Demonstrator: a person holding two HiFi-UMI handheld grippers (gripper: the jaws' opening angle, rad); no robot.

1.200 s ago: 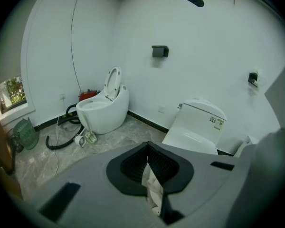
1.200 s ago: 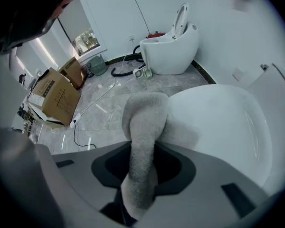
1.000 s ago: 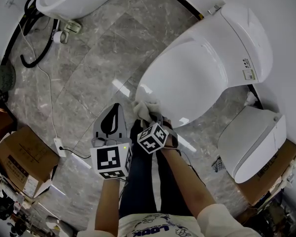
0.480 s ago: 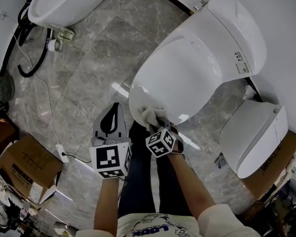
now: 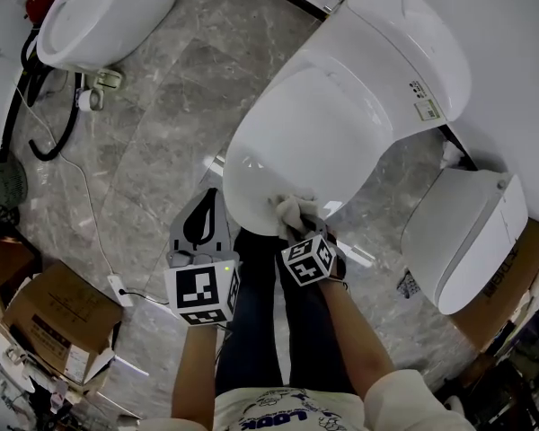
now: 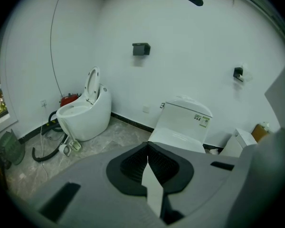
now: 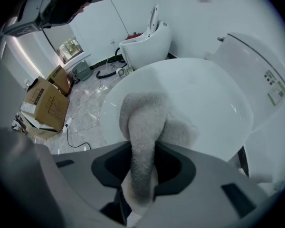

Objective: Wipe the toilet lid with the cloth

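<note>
Grey marble floor (image 5: pixel 162 106) surrounds the toilet lid (image 5: pixel 314 142) — right tongs (image 7: pixel 142 167) clamp the cloth (image 7: pixel 145 118) on it, left tongs (image 6: pixel 147 163) shut.

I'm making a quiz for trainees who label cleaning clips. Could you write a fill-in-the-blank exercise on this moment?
1. The right gripper is shut on the ___.
2. The cloth lies on the toilet lid, which is ___ (raised/closed).
3. The left gripper has its jaws ___ (apart/together), with nothing between them.
Missing words: cloth; closed; together.
</note>
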